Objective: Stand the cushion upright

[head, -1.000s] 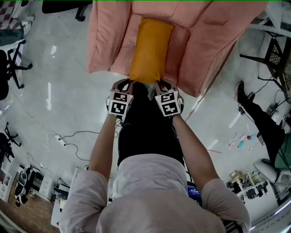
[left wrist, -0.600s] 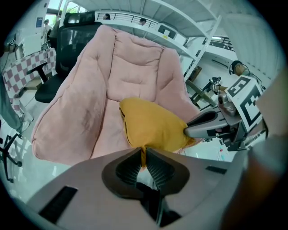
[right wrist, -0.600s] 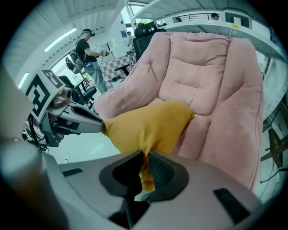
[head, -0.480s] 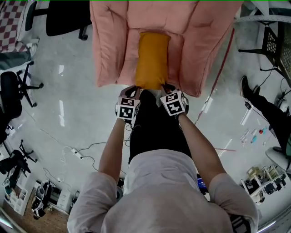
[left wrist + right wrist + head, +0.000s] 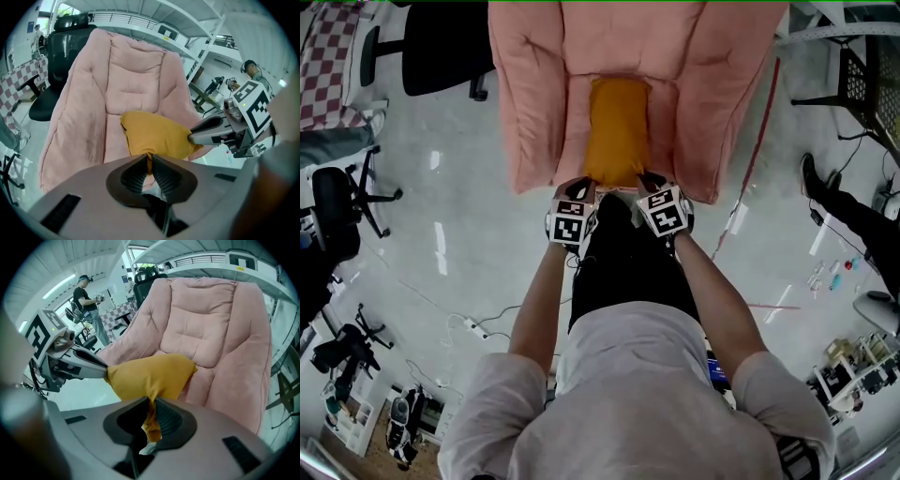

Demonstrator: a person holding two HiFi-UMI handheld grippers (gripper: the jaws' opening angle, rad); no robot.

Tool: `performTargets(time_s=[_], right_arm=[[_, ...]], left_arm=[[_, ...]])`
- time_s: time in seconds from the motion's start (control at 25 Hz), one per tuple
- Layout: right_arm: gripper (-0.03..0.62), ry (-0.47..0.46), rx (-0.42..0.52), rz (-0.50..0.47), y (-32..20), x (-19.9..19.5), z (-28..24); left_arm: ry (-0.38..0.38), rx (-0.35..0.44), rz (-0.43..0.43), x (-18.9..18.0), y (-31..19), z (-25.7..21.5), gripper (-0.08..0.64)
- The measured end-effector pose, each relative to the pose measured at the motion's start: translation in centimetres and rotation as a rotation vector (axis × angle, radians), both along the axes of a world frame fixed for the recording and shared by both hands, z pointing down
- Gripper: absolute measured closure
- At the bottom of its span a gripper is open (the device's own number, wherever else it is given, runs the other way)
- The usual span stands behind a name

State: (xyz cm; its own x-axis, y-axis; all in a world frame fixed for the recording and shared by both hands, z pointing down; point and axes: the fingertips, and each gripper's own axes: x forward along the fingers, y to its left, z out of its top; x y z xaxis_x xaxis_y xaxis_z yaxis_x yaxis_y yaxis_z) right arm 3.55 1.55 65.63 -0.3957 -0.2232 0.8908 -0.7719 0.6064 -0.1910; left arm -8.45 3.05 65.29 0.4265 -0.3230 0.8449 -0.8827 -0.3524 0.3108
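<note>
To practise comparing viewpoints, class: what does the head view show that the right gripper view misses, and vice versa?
Head view only: the person's forearms, torso and floor cables. Right gripper view only: the right tool with its jaws pinching the yellow cushion, and a bystander behind. Both: that cushion on the pink chair, the left tool at its corner.

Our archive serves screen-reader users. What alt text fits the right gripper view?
The right hand-held gripper has its jaws pinched on a corner of a mustard-yellow cushion, which lies in a pink padded chair. At left, the left hand-held gripper clamps the cushion's other near corner.
</note>
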Motion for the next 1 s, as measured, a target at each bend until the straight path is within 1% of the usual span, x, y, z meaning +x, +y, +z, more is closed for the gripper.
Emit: performTargets(time_s=[0.16,0.28,0.4,0.56,0.68,1.0], right_arm=[[0.531,0.008,0.005,0.018,-1.0,0.4,-0.4],[0.531,-0.006,0.014,0.041,-1.7,0.3,-0.8],[0.531,-0.029,0.021,0.057,-2.6,0.0,-1.4],[0.531,-0.038,0.018,0.094,-3.7,0.9,-1.8],[0.531,-0.031,0.027,0.094,-4.6,1.1,-2.5],[0.529,-0.055,0.046,0.069,-7.0,1.0,-3.7]], left_arm=[[0.010,0.012,0.037,0.6,-1.5,-0.8,0.517],[0.019,0.026,0.054,0.6,-2.5,-1.5,0.517],[0.036,0.031,0.046,0.1,-3.4,-2.2,0.518],[0.062,0.038,0.051,1.0,-4.6,-3.1,0.518],[0.065,0.051,0.057,1.2,-5.6,-3.7,0.518],[0.063,0.066,0.029,1.4,-8.4,-4.8,0.520]])
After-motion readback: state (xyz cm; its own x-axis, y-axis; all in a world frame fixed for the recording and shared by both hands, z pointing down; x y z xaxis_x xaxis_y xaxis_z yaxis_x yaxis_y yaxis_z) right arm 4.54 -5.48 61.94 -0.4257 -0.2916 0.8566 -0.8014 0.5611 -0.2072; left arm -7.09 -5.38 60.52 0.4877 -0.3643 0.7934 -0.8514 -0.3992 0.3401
